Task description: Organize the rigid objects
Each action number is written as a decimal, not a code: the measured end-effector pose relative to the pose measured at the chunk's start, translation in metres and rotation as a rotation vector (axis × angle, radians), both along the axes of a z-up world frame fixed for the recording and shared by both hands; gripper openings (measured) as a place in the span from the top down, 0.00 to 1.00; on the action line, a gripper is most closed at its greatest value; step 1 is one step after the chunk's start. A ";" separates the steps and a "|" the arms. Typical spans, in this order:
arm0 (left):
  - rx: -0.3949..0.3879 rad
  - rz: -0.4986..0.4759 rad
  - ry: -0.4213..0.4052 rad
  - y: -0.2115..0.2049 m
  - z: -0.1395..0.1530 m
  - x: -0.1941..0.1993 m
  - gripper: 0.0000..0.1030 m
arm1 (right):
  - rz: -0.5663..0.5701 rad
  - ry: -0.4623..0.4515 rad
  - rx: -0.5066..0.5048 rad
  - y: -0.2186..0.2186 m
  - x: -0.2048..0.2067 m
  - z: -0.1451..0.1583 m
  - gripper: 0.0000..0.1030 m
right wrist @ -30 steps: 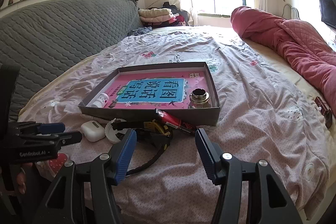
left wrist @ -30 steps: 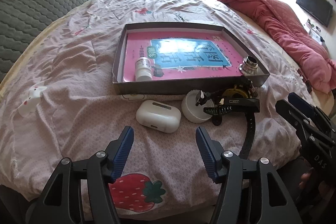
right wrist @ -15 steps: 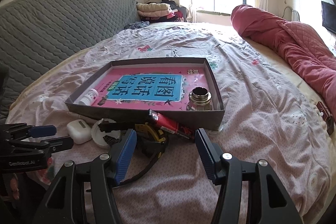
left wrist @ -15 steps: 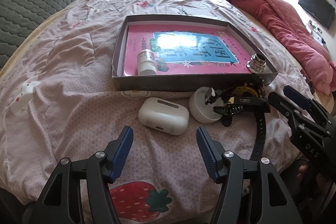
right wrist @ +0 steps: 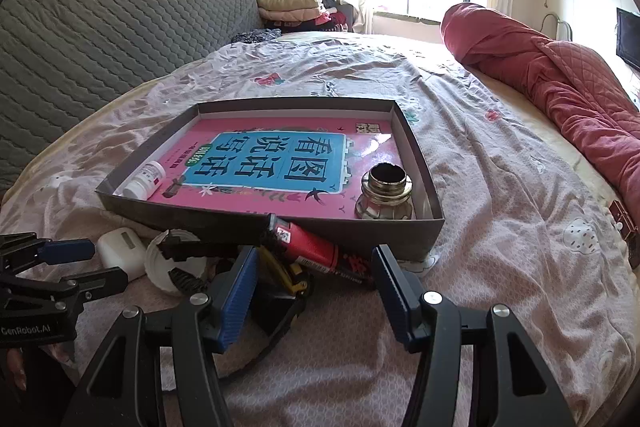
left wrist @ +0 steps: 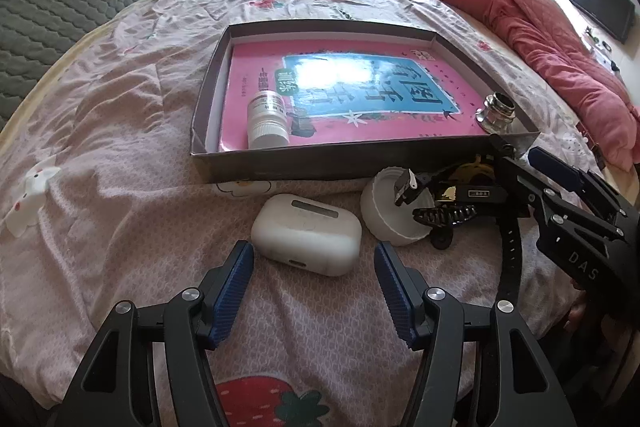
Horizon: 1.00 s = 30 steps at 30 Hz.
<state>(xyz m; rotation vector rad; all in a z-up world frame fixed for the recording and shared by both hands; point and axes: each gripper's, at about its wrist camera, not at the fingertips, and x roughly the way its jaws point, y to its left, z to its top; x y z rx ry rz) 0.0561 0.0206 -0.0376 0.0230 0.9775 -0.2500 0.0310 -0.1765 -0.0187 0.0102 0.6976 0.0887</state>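
A grey cardboard tray lies on the bed with a pink book, a white pill bottle and a small glass jar in it. In front of the tray lie a white earbud case, a white cap, a black and yellow strapped tool and a red marker. My left gripper is open just short of the earbud case. My right gripper is open over the marker and tool.
The bed sheet is pale pink and wrinkled. A red quilt lies rolled along the right side. A grey padded headboard stands at left, folded clothes by the window. A small white toy lies far left.
Both grippers have moved forward and down toward the objects in front of the tray. Their jaws stayed equally wide. Nothing on the bed has shifted.
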 end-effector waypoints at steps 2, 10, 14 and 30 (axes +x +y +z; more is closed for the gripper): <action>0.010 0.002 0.001 -0.001 -0.003 0.002 0.38 | -0.002 0.003 0.009 -0.001 0.003 -0.001 0.44; 0.001 0.012 0.000 -0.001 -0.010 0.013 0.38 | 0.010 -0.008 0.027 -0.005 0.009 -0.003 0.44; 0.000 0.009 -0.002 -0.002 -0.011 0.014 0.38 | 0.004 -0.006 0.007 -0.006 0.011 -0.005 0.44; -0.025 0.002 -0.007 0.000 -0.016 0.021 0.38 | 0.030 0.058 0.213 -0.033 0.020 -0.011 0.51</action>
